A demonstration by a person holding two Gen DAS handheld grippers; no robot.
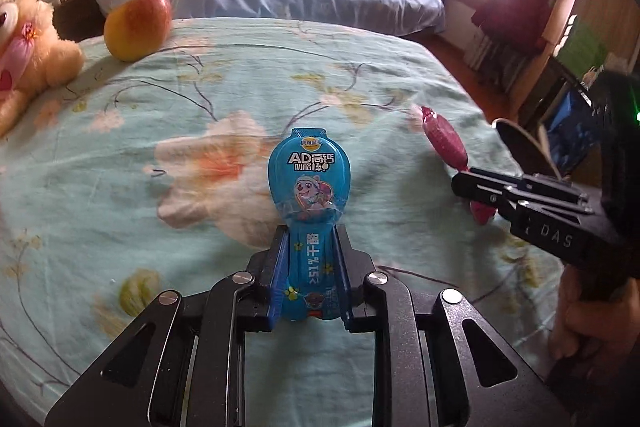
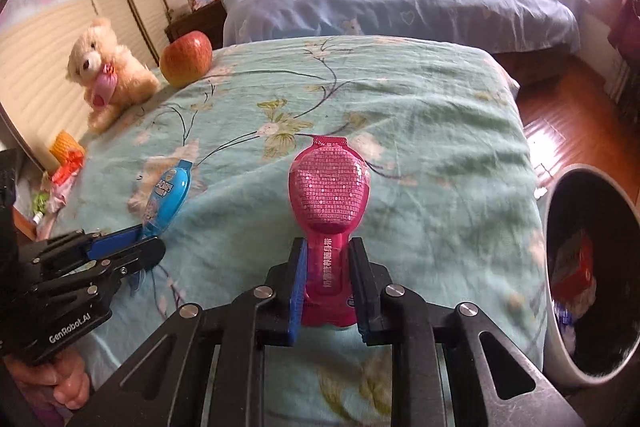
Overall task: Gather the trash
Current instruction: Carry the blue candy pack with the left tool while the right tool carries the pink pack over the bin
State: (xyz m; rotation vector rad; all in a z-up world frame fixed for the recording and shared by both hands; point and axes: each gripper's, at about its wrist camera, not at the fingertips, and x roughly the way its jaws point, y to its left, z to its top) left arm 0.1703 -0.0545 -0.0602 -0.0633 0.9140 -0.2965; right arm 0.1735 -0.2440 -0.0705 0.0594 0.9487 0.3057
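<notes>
Two wrappers pinched up off the bed, bin off its right edge.

On the left, the left tool [image 1: 311,263] pinches the narrow stem of the blue wrapper [image 1: 310,183], long axis pointing straight out from it, over the middle of the floral bed [image 1: 120,155]. Beside it, the right tool [image 2: 328,279] grips the pink wrapper [image 2: 329,195] the same way. The trash bin [image 2: 560,307] stands past the bed's right edge, so the right hand looks nearer. Only the right wrist view shows the bin; the left view shows the pink wrapper side-on.
</notes>
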